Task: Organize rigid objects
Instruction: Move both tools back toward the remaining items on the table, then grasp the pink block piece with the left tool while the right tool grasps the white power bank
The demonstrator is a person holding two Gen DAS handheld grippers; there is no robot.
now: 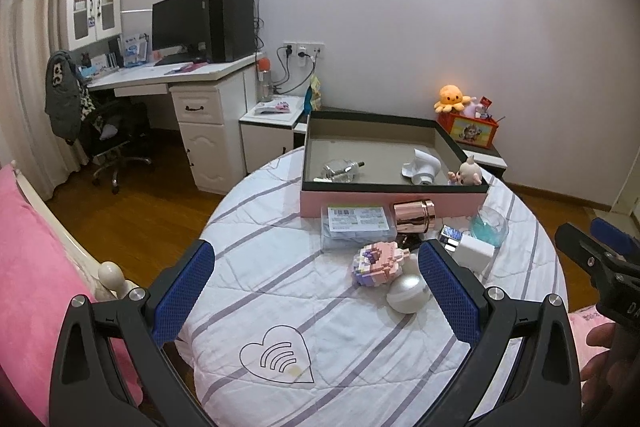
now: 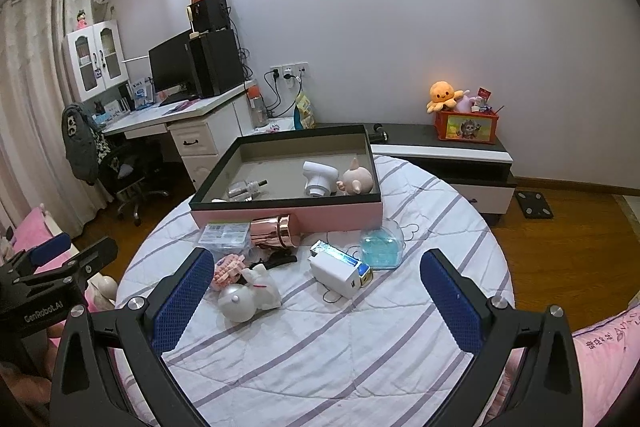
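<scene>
Both claws hover wide open above a striped bed cover, and small objects lie in front of a shallow box.

The left gripper (image 1: 316,273) has its blue pads far apart and holds nothing; the right gripper (image 2: 318,281) is also spread wide and empty. In the centre of the right wrist frame stands the pink box (image 2: 288,215) with a dark rim; inside it lie a clear bottle (image 2: 244,190), a white device (image 2: 318,179) and a small doll (image 2: 356,181). Just below the box, on the bed cover (image 2: 320,347), a rose-gold cup (image 2: 276,231) lies on its side beside a flat packet (image 2: 224,233). Lower in the frame are a pink block figure (image 2: 228,269), a white ball (image 2: 236,303), a white charger (image 2: 334,273) and a clear container with blue content (image 2: 380,245).
</scene>
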